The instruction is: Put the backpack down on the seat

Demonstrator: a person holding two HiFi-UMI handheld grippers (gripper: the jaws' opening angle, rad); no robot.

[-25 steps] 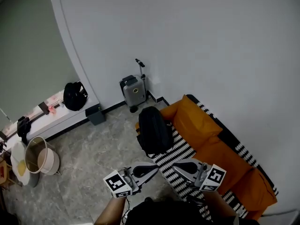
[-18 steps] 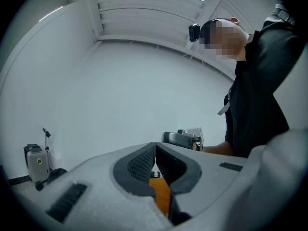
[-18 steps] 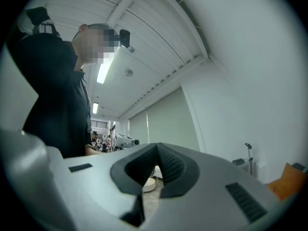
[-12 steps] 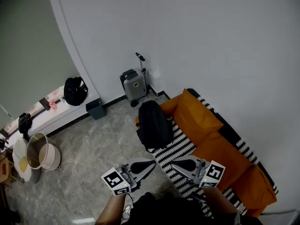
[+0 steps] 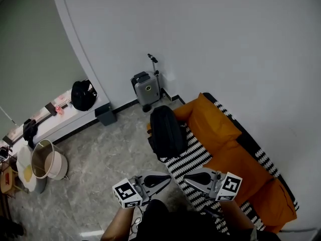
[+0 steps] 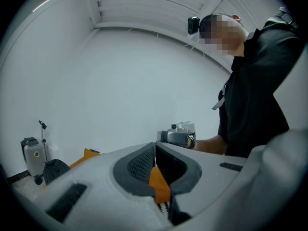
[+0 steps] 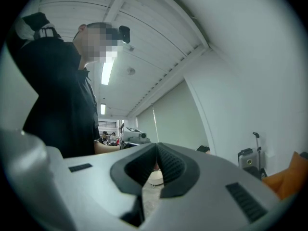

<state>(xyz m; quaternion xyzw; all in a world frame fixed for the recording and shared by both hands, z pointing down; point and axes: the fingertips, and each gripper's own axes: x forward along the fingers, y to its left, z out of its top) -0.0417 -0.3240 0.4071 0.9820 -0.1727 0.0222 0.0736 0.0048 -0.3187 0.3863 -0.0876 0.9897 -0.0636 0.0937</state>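
No word, brand name or number can be read anywhere in these views. The only printed signs are black-and-white square coded patterns, not letters. In the head view one set stands on the marker cube (image 5: 127, 194) of the left gripper (image 5: 167, 177), at seven o'clock. Another stands on the marker cube (image 5: 228, 186) of the right gripper (image 5: 186, 178), near five o'clock. A dark round mark on the grey suitcase (image 5: 144, 87), at eleven o'clock, is too small to read

Backpack (image 5: 166, 132) on sofa (image 5: 235, 160) end, suitcase (image 5: 146, 87) behind, bucket (image 5: 56, 168) far left
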